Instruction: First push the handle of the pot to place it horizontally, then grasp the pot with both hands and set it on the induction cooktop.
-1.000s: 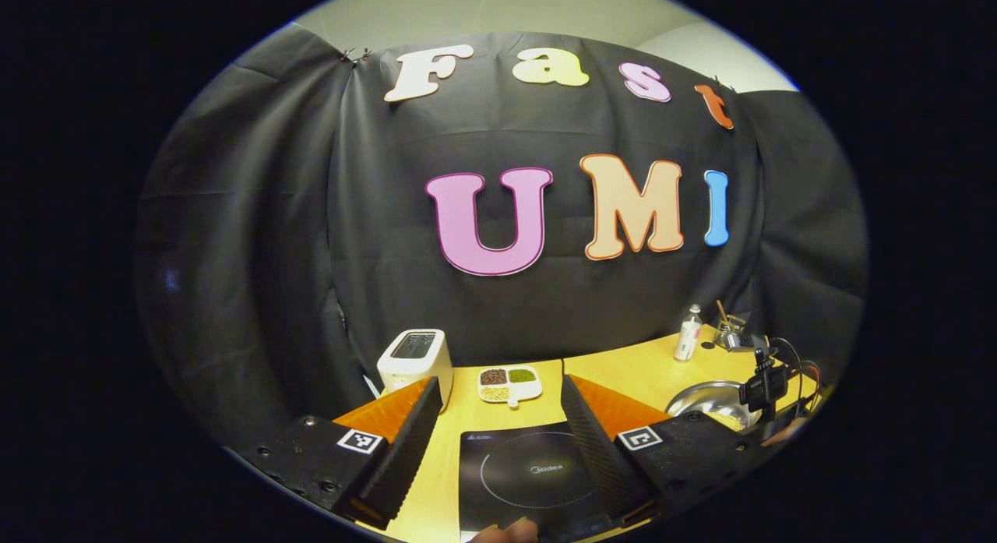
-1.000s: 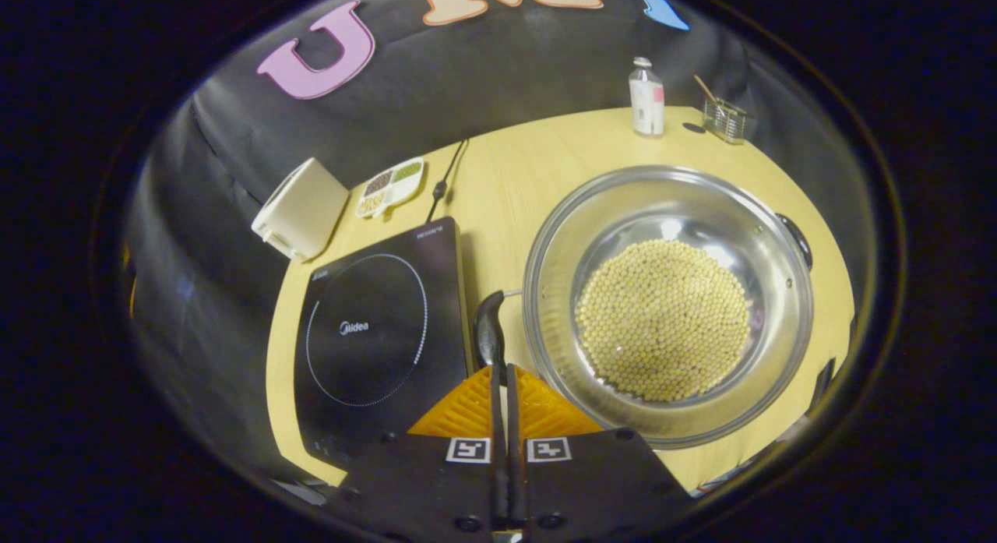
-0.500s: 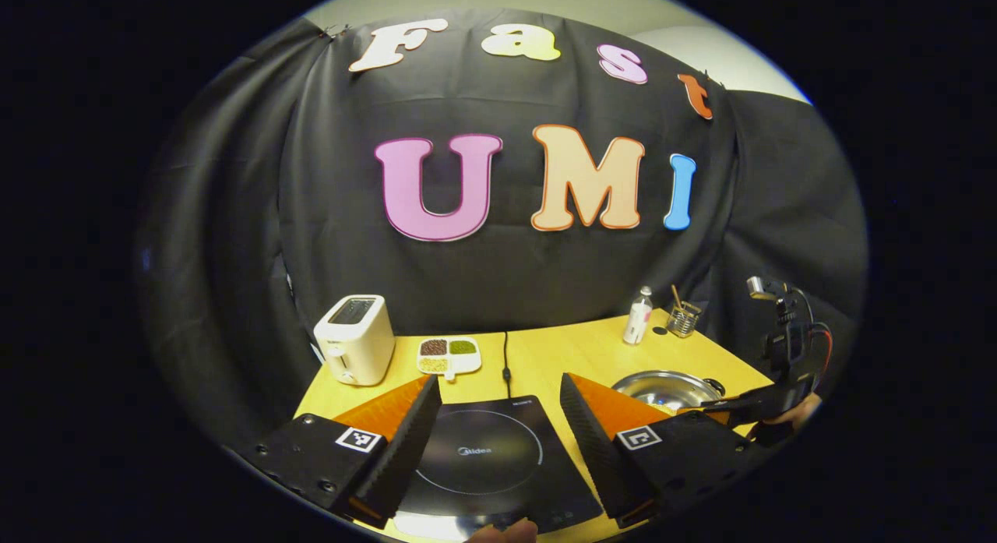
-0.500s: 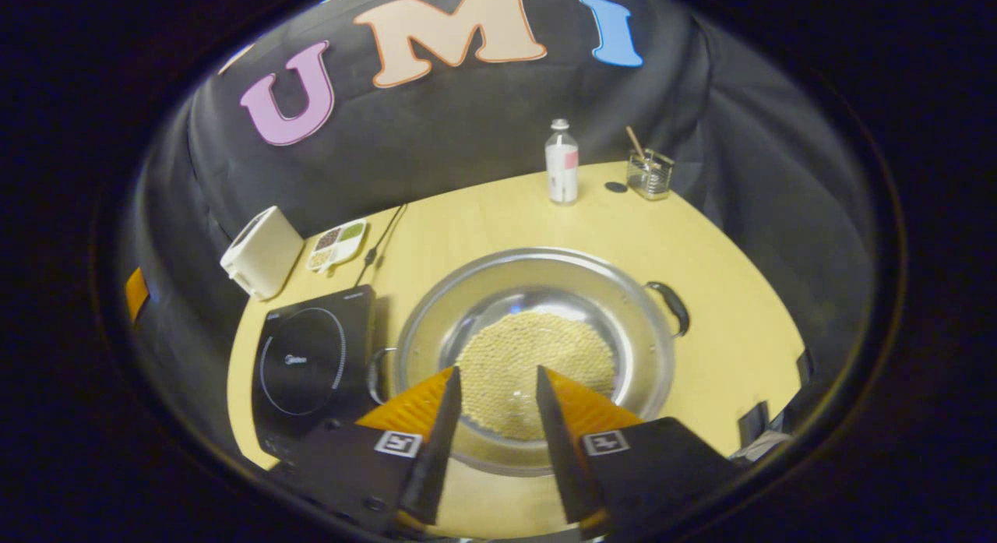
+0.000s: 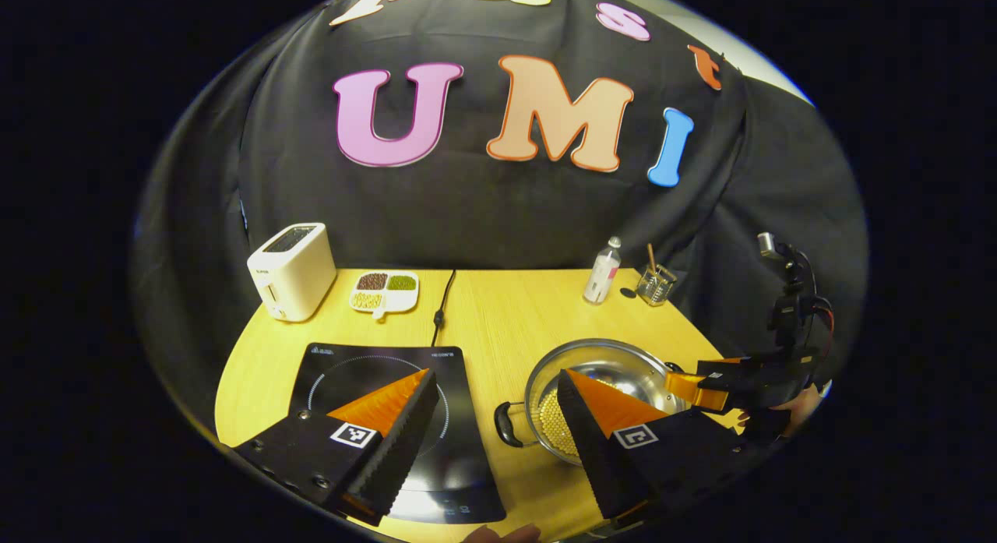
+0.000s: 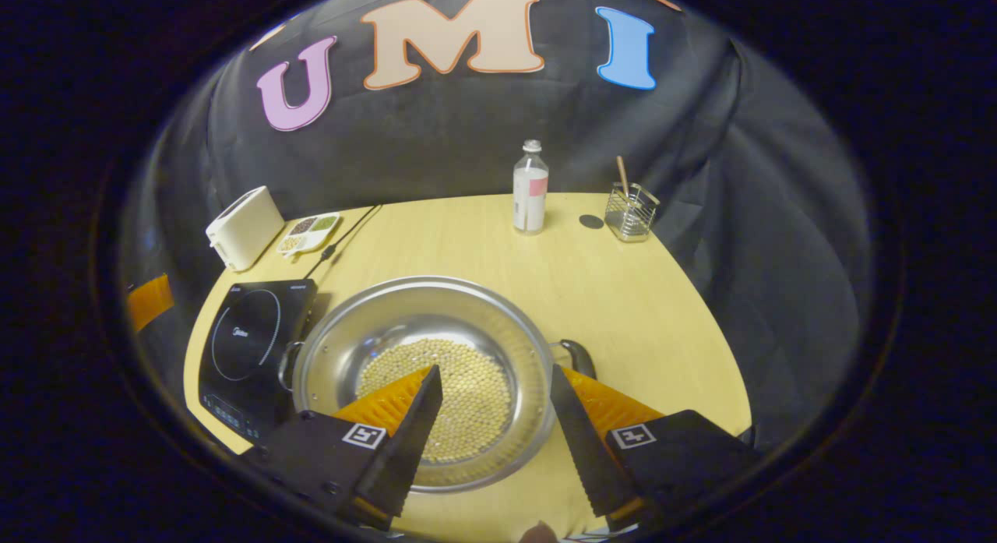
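Pot: steel, with pale beans across its bottom, it sits on the tabletop just right of the induction cooktop, not yet on it. A second ago a side handle pointed toward the right gripper; now its two handles lie left and right, so the push looks done.

Induction cooktop: bare, its near edge beside the pot's left handle.

Right gripper: a second ago its fingers were pressed together at the handle; now they stand wide apart, holding nothing, above the pot's near rim.

Left gripper: wide, holding nothing; half a second ago it looked over the cooktop alone, now the pot's left handle lies between its fingers.

Meaning: the task seems to be passing from pushing to the two-handed grasp; each gripper has yet to close on a handle or rim.
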Available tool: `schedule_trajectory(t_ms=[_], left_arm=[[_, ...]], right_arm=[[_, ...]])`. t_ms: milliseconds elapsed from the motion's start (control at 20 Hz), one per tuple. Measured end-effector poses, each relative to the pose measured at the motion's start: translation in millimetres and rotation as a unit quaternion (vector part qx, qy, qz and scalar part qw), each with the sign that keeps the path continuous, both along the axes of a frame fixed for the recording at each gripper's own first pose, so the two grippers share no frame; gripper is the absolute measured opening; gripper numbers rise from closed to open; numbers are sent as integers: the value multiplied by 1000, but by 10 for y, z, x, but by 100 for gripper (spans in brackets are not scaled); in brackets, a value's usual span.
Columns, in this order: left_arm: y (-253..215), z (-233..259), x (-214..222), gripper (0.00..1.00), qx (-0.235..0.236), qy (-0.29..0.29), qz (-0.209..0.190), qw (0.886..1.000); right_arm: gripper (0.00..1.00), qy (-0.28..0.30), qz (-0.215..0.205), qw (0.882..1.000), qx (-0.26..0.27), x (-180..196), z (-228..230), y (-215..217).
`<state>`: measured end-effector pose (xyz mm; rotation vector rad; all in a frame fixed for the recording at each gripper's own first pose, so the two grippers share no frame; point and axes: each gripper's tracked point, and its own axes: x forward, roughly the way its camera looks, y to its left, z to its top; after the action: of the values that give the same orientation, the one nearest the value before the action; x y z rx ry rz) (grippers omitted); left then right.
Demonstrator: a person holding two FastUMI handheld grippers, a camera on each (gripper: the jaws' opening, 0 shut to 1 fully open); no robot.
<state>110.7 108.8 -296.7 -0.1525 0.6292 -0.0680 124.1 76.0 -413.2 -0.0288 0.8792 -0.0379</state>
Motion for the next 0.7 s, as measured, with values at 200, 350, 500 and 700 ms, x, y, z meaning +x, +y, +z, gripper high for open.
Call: schedule_trajectory(t_ms=[200, 350, 500, 700], left_arm=[[-216, -371, 90, 95, 1, 37, 16, 999], [-277, -749, 43, 95, 6, 89, 31, 996], [-343, -1029, 79, 95, 26, 118, 28, 992], [-439, -1284, 117, 95, 31, 146, 23, 988]], right_arm=[[89, 3, 11, 1000, 10, 178, -158, -230], [89, 17, 16, 999, 22, 223, -327, -364], [89, 42, 20, 998, 33, 211, -524, -464], [87, 61, 28, 997, 40, 217, -710, -524]])
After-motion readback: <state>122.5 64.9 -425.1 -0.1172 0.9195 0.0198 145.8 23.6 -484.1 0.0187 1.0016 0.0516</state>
